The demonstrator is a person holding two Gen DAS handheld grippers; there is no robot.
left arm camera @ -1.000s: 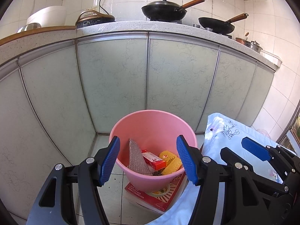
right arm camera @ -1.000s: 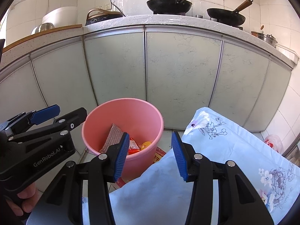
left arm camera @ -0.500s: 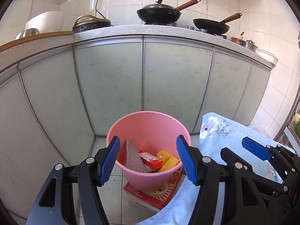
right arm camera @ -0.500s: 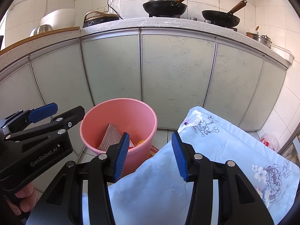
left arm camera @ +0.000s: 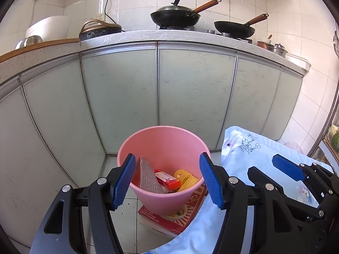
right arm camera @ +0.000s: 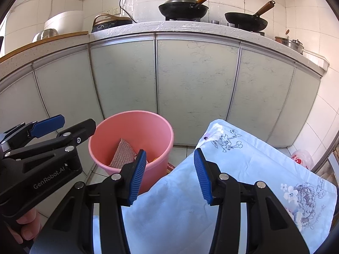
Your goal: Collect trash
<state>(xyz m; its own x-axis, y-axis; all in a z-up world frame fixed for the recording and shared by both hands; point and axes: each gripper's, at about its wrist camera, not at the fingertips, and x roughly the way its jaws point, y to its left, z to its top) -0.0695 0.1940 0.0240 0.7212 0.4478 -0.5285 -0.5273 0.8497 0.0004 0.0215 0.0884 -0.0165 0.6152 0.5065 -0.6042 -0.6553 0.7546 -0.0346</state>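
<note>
Two handheld grippers, side by side, both pointing forward and level. Left gripper [left arm camera: 167, 178] with blue-padded fingers [left arm camera: 124, 178] spread wide apart, nothing between them; seen again from the right wrist view at far left [right arm camera: 63, 126], with fingertips of the holding hand [right arm camera: 25, 228] curled around the black grip below. Right gripper [right arm camera: 169, 175] likewise wide apart, fingers [right arm camera: 202, 175] empty; visible at lower right from the left wrist view [left arm camera: 269, 169].

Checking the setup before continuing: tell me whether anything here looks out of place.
One oddity: the pink bucket stands on a flat red printed box lying on the floor, partly overhanging it, instead of on the tiles. The trash sits inside the bucket; nothing looks spilled.
</note>
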